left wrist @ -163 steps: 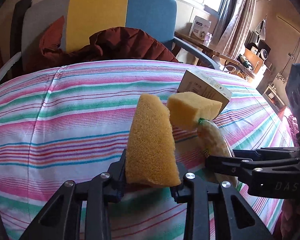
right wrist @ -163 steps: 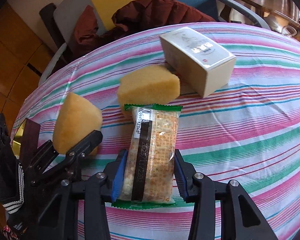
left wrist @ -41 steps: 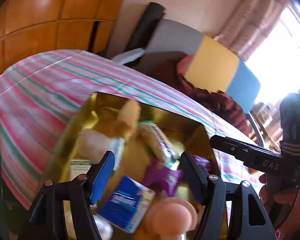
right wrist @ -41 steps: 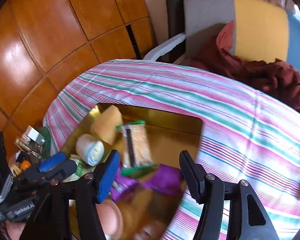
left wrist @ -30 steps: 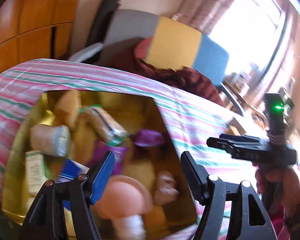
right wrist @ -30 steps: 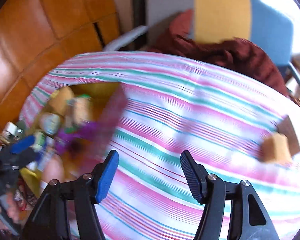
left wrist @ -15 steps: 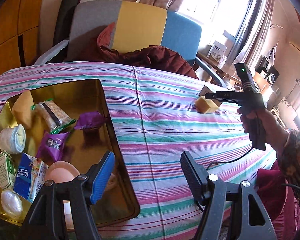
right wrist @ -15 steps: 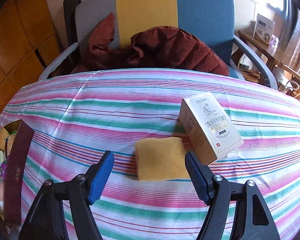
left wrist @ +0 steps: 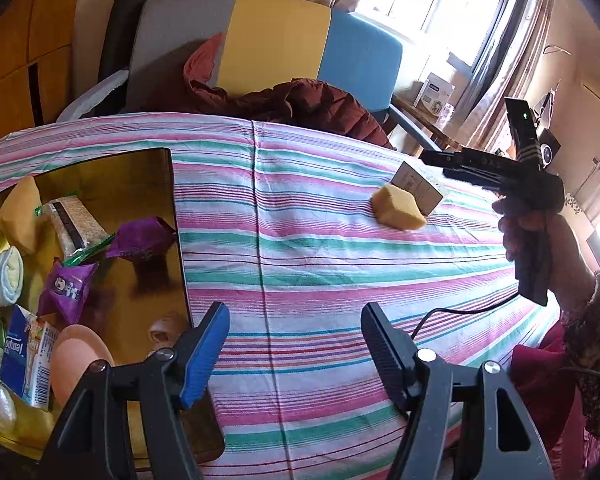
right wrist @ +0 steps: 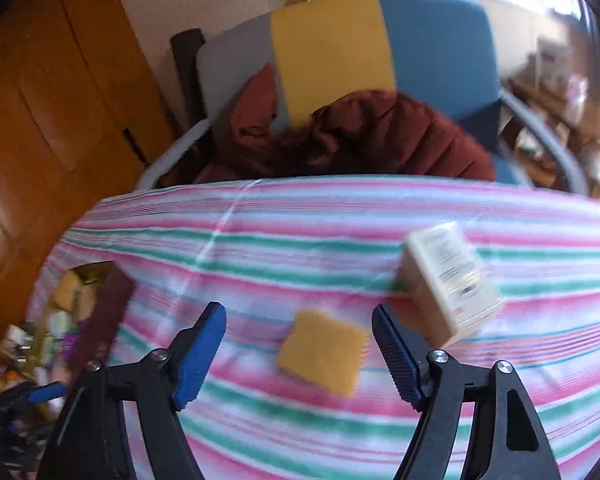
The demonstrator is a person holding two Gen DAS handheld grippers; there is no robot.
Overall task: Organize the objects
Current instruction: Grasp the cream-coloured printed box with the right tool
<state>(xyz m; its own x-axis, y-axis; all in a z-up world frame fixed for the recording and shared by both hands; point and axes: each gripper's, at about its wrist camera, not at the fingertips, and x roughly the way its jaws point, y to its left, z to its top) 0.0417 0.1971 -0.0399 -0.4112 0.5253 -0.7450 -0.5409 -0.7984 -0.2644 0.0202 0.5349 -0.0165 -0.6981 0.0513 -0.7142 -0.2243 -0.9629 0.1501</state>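
Two pieces now sit in the tray (left wrist: pixel 168 168) at left, and both claws, left (left wrist: pixel 294 344) and right (right wrist: pixel 298 344), released and empty, the right's jaws just widened, swing to the sponge (right wrist: pixel 322 352) at lower centre.

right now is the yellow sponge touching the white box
Cannot tell. In the left wrist view the yellow sponge overlaps the white box; the right wrist view is blurred, showing neither contact nor gap plainly.

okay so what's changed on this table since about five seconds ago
The sponge wedge and cracker packet, earlier clamped by the left and right grippers over the cloth, now lie in the gold tray. Left gripper is open; right gripper, jaws just opening, hangs empty over the remaining sponge. That sponge and the box stayed put.
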